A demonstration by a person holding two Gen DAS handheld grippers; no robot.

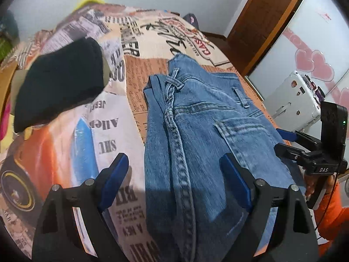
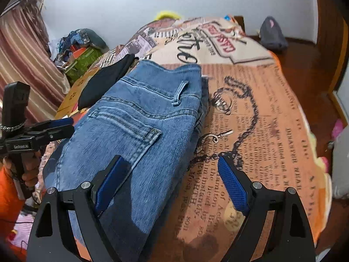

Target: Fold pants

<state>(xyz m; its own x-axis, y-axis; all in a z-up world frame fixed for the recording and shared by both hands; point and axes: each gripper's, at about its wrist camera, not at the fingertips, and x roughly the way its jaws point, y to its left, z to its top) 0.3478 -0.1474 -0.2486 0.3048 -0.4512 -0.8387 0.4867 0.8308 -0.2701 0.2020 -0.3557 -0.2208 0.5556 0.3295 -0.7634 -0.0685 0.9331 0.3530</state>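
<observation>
1. Your pants (image 1: pixel 196 131) lie on the bed (image 2: pixel 261 120), on its printed newspaper-pattern cover, already doubled leg on leg. The waistband is at the far end and the legs run back toward you under both tools.

2. The long axis of the pants runs straight away from you, roughly parallel to the fingers of both tongs. Any fold that brings the waistband and hems together will have to travel along that line.

3. Your left tongs (image 1: pixel 178 181) are spread wide, pinching nothing. They straddle the left long edge of the denim: the left finger hangs over bare bed cover, the right finger over the cloth near the seat seam.

4. Your right tongs (image 2: pixel 172 181) are also spread wide and hold nothing. They straddle the right long edge: the left finger over denim just below the back pocket, the right finger over bare cover.

5. So the pants lie between your two tools, each about equally near its own side. Neither hand looks better placed; I judge this a two-handed step.

6. Whether the fingers touch the fabric or hover just above it cannot be told from these views.

7. A black garment (image 1: pixel 59 87) lies to the left beyond the waistband, apart from your left tongs. A metal ring (image 2: pixel 222 102) lies on the cover just right of the denim.
</observation>
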